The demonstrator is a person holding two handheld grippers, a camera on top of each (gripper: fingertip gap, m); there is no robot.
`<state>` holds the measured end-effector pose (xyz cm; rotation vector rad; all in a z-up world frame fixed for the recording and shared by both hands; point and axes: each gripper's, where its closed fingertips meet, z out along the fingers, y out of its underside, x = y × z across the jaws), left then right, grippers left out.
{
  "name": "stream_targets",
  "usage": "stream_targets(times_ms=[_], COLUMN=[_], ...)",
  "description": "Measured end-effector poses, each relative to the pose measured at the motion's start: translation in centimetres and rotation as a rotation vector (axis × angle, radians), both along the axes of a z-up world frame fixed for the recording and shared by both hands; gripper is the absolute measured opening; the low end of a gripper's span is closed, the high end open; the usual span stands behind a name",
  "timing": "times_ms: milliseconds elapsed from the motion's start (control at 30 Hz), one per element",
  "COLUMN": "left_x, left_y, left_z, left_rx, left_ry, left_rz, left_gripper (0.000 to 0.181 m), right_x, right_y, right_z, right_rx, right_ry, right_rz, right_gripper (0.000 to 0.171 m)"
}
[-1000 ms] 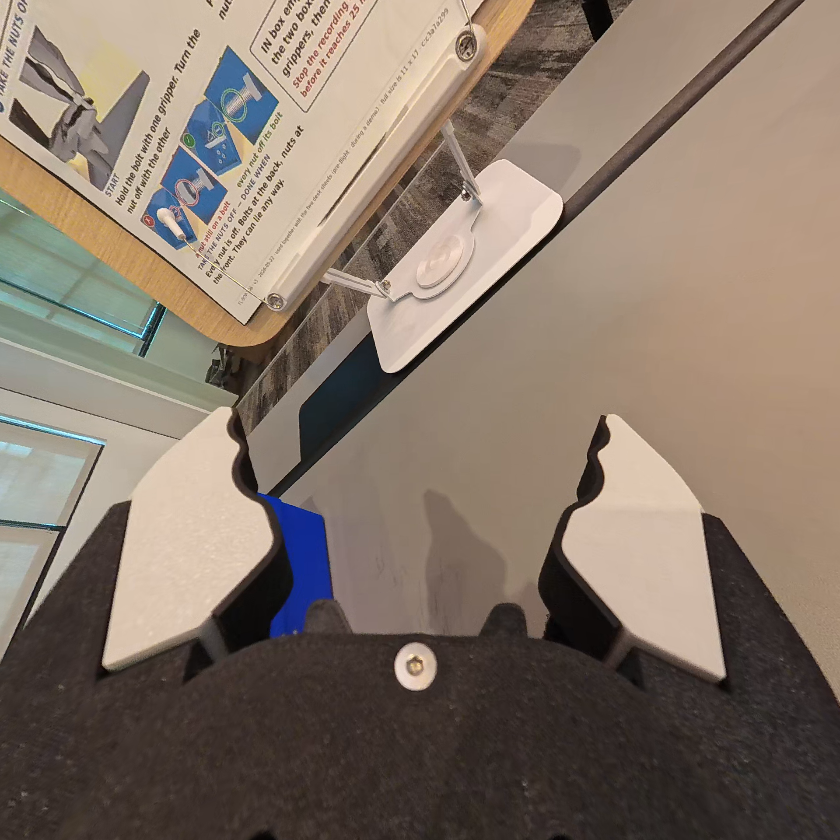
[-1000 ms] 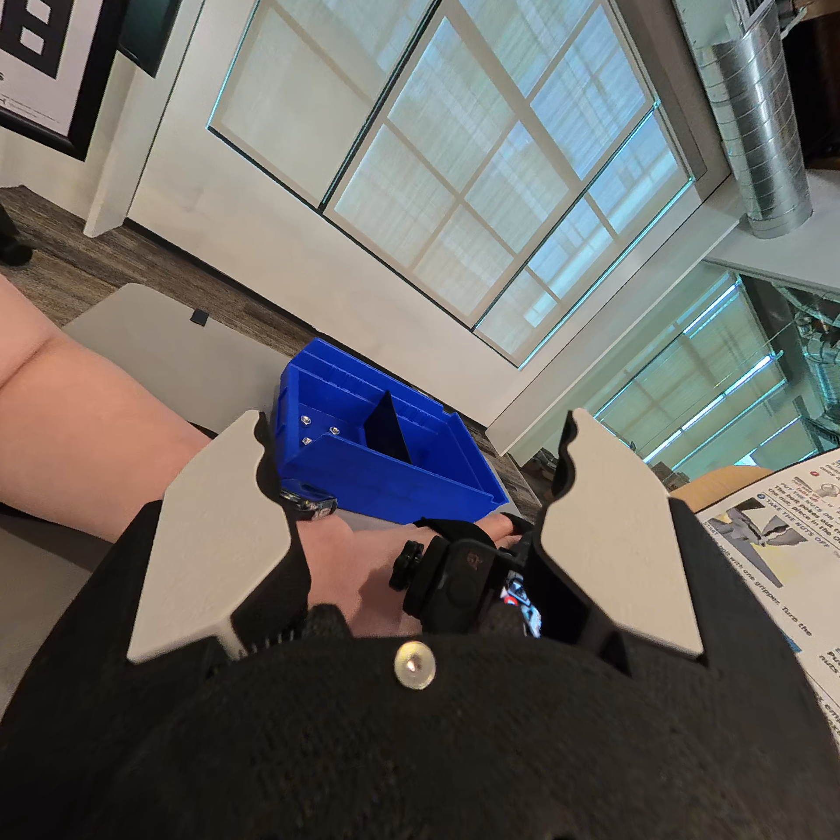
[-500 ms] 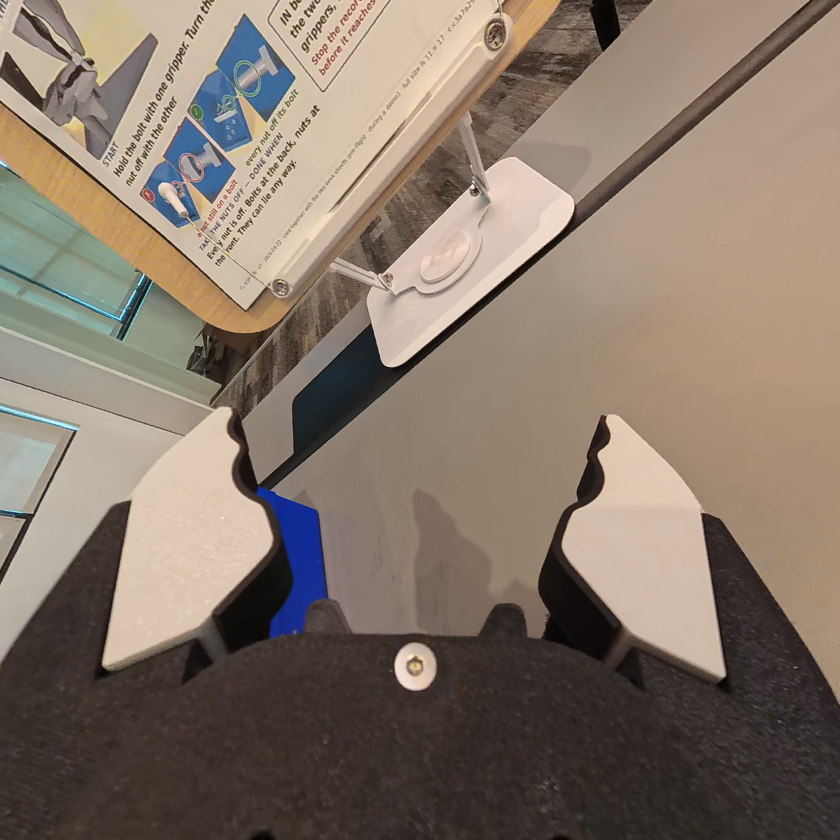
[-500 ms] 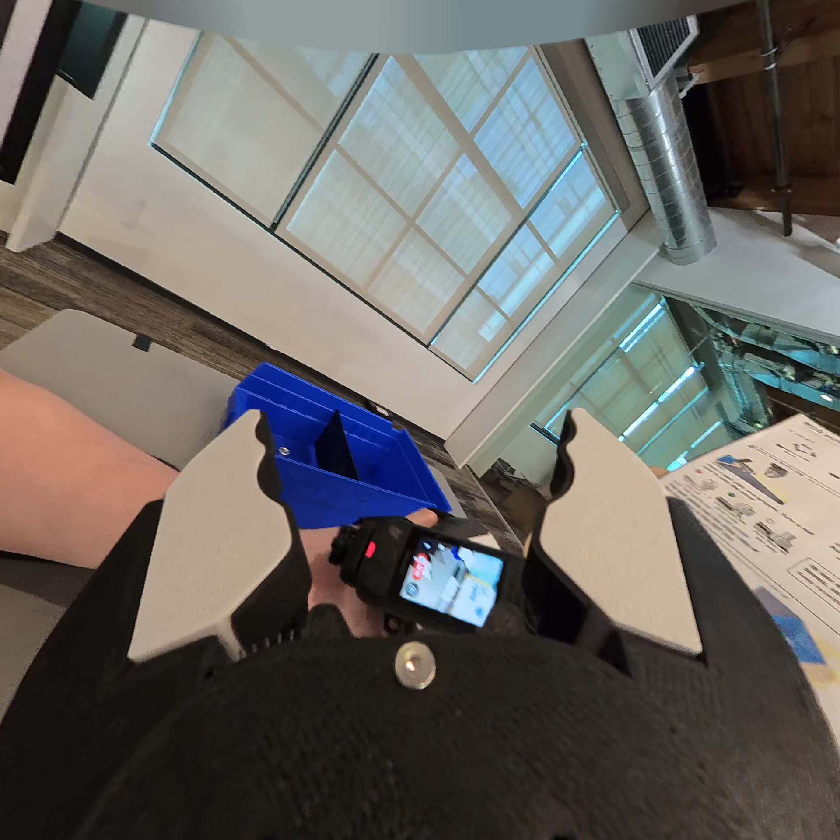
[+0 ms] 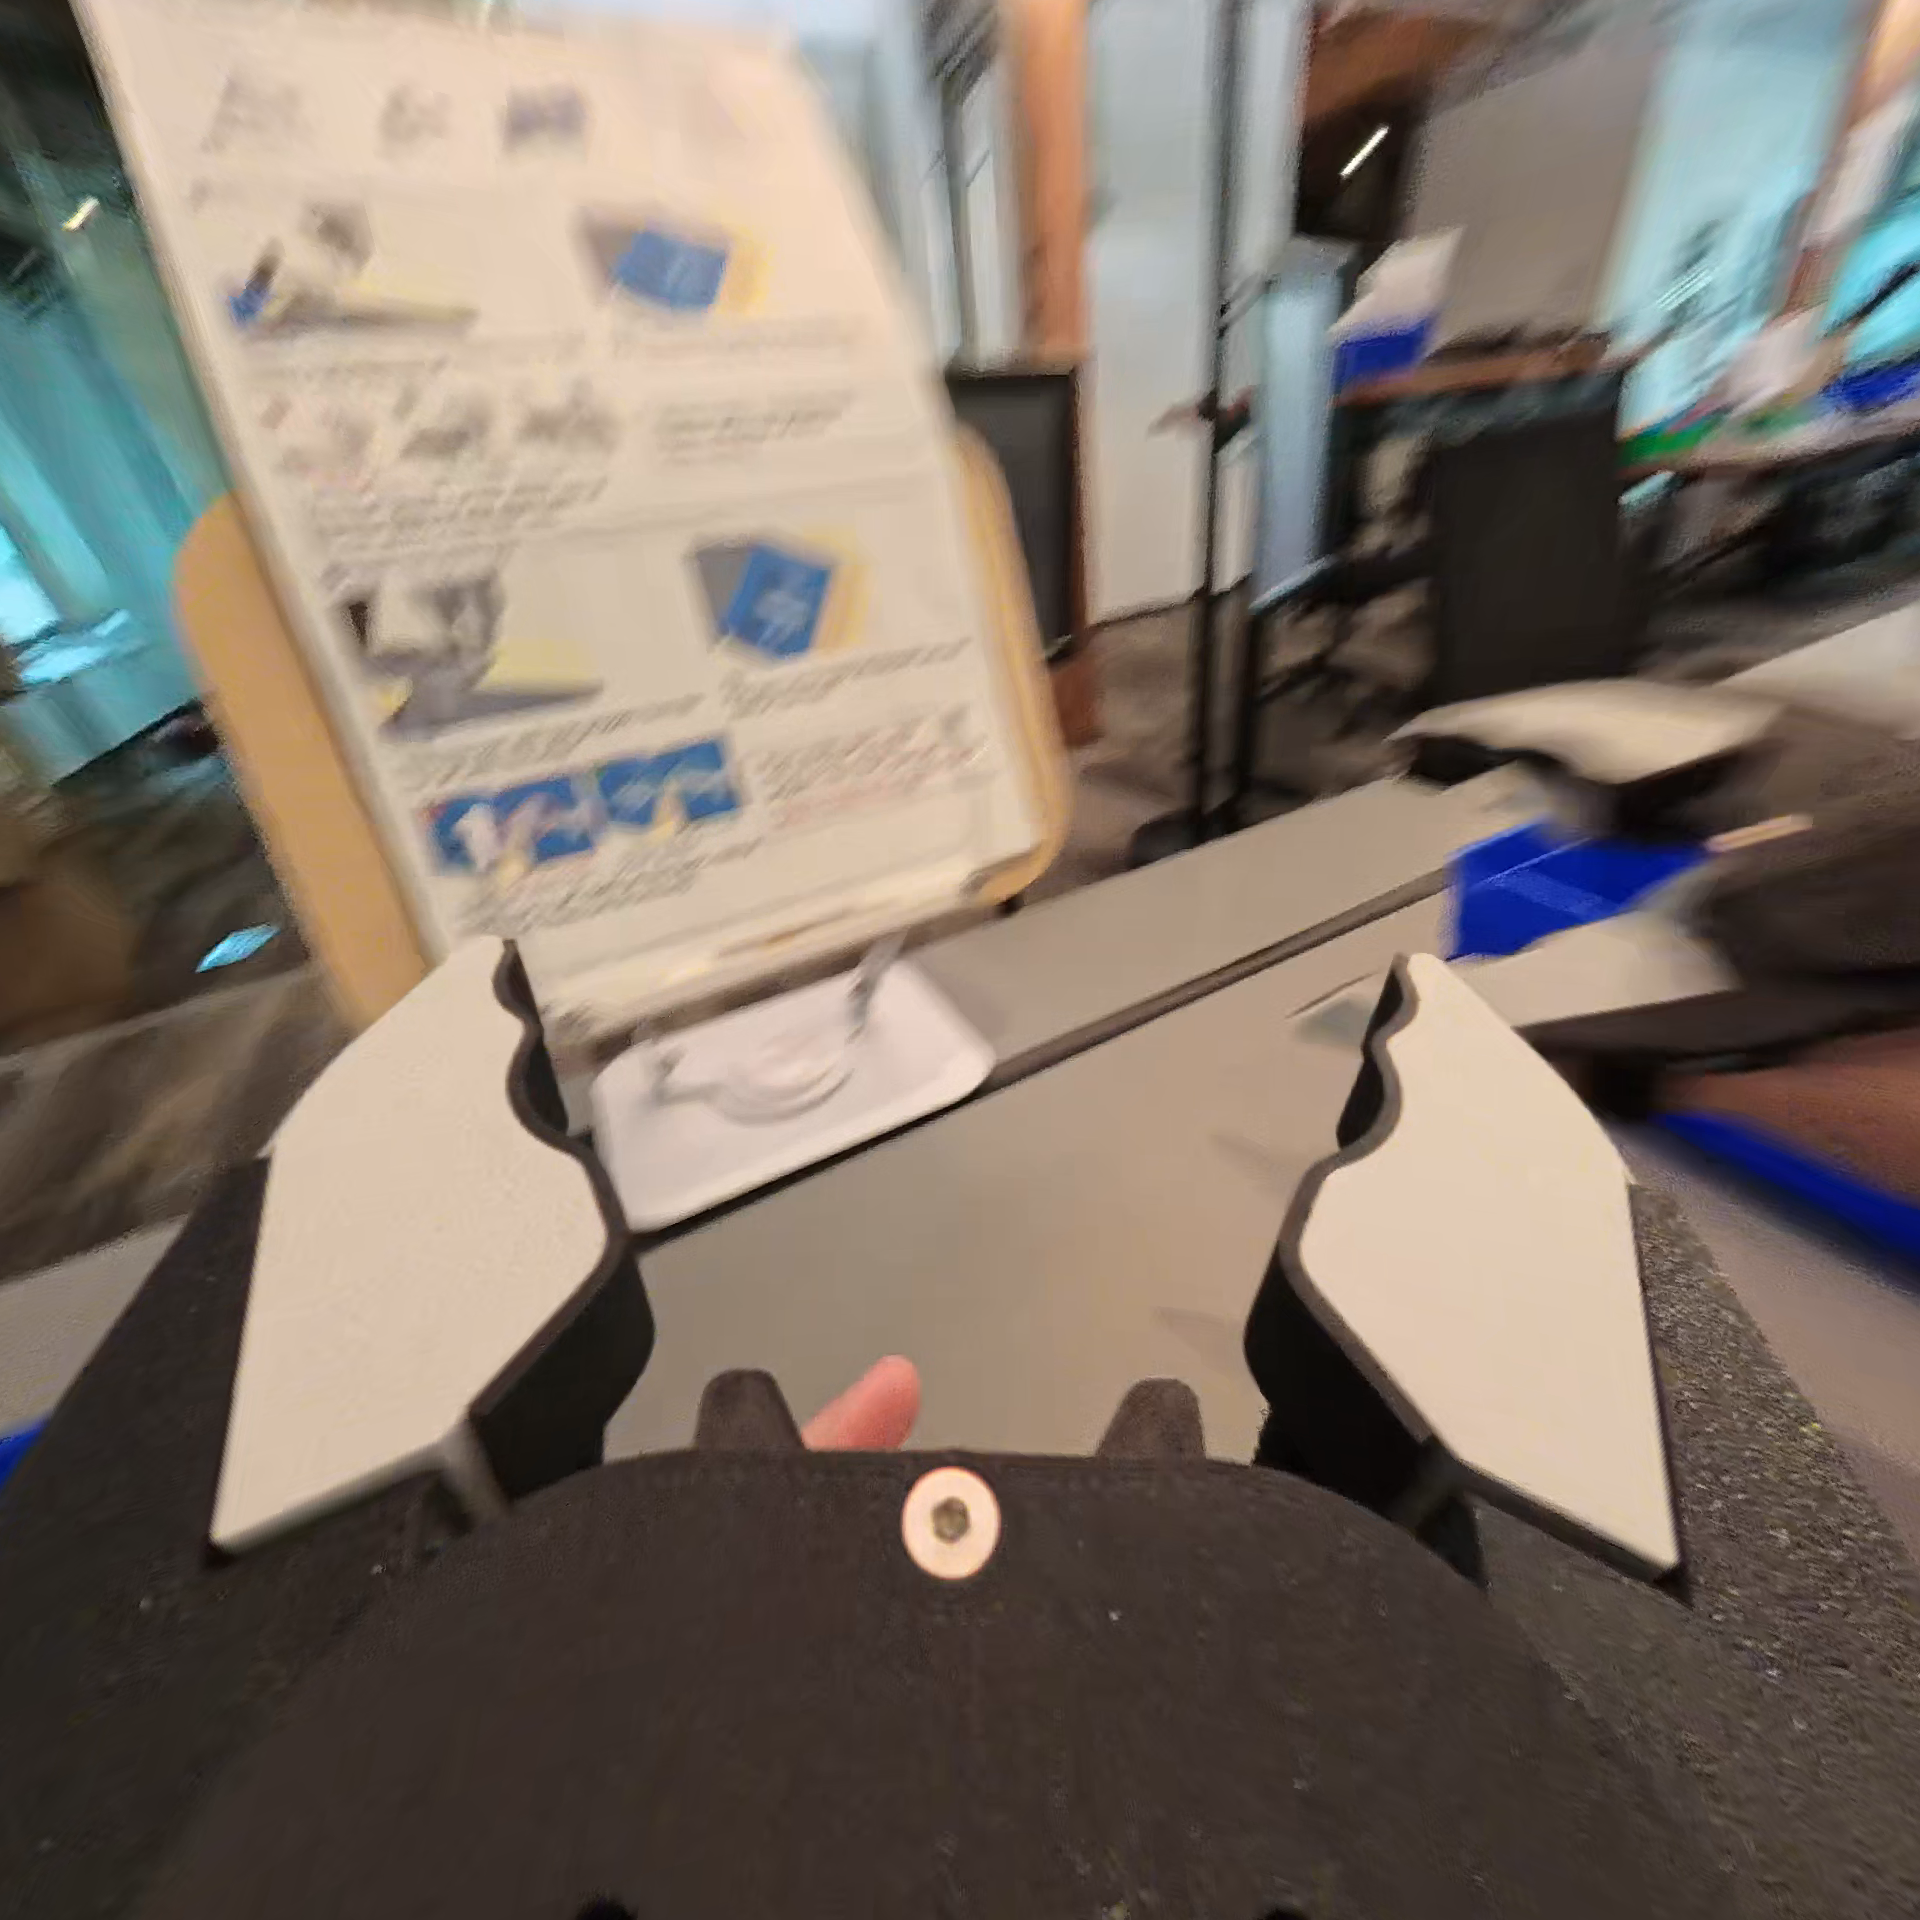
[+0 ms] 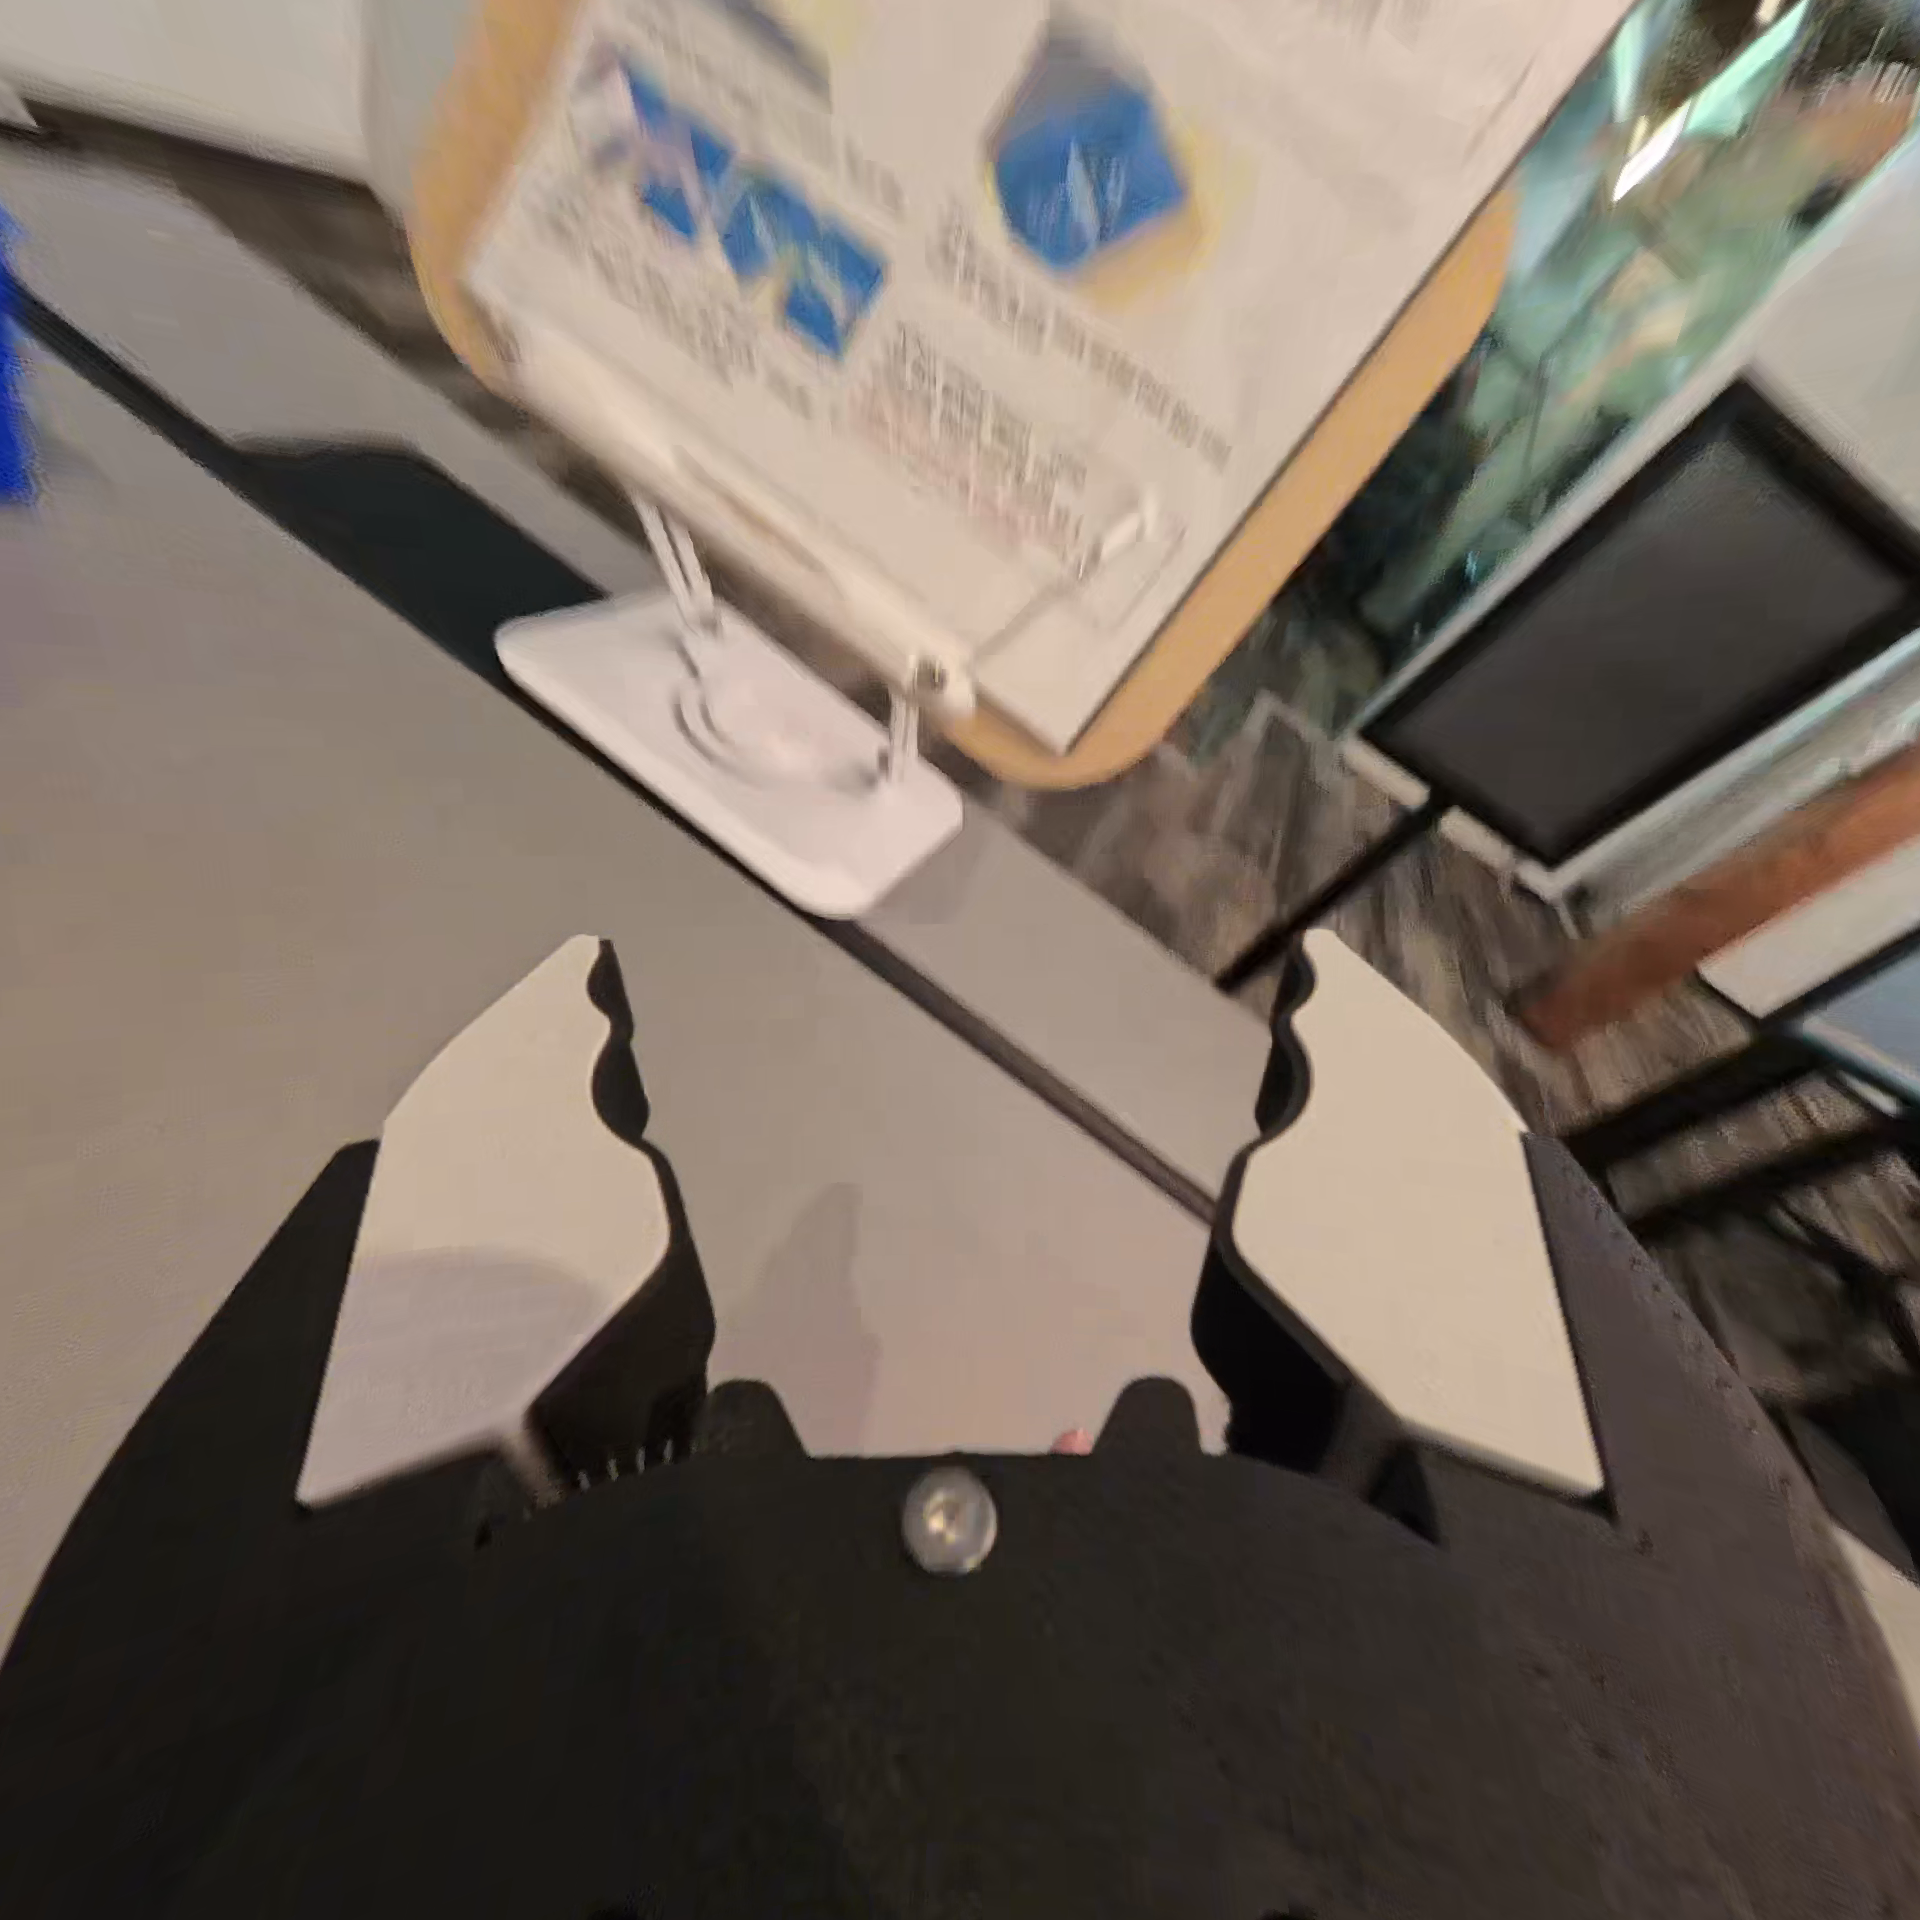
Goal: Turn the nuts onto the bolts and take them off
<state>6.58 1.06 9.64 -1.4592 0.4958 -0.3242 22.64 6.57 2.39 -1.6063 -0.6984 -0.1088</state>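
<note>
My left gripper (image 5: 951, 997) is open and empty above the grey table (image 5: 935, 1278). A fingertip (image 5: 862, 1408) shows just below its jaws. A blue bin (image 5: 1558, 894), blurred, stands on the table at the right of the left wrist view, with a blurred white and dark shape beside it. My right gripper (image 6: 951, 987) is open and empty over the grey table (image 6: 260, 831) near its far edge. No nuts or bolts can be made out in either view. Both views are motion-blurred.
A white instruction sheet on a white stand (image 5: 790, 1081) stands at the table's far edge; it also shows in the right wrist view (image 6: 748, 738). A wooden board (image 6: 1351, 499) is behind it. Beyond the table are carpet, dark screens and shelving.
Both grippers have swung sharply. The left now looks level across the table at the stand. The right has turned from the window and blue bin to the stand. Both stay open.
</note>
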Motion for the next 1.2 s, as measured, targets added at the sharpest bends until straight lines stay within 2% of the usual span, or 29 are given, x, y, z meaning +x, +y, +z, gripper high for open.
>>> stream_targets(times_ms=[100, 200, 300, 400, 667, 1200], left_x=[4.4, 8.3, 10.7, 11.6, 12.0, 12.2], left_y=[-5.7, -11.5, -16.0, -18.9, -18.5, -17.1], left_z=[3.5, 4.5, 4.5, 4.4, 3.6, 2.7], left_rx=[0.211, 0.401, 0.586, 0.667, 0.693, 0.693], left_ry=[-0.076, -0.052, -0.002, -0.024, 0.010, 0.039], left_rz=[-0.205, -0.333, -0.375, -0.438, -0.427, -0.403], left_gripper=[0.145, 0.145, 0.145, 0.141, 0.140, 0.138], right_x=[0.2, -1.3, -3.3, -5.3, -7.5, -8.9], right_y=[1.1, 0.8, 0.0, -0.9, -2.3, -2.7], right_z=[-4.1, -7.1, -8.3, -8.3, -8.6, -9.9], right_rx=[-0.136, -0.235, -0.242, -0.222, -0.202, -0.235], right_ry=[-0.151, -0.307, -0.421, -0.486, -0.594, -0.604], right_rz=[-0.125, -0.171, -0.179, -0.170, -0.156, -0.106], right_gripper=[0.119, 0.118, 0.118, 0.118, 0.119, 0.119])
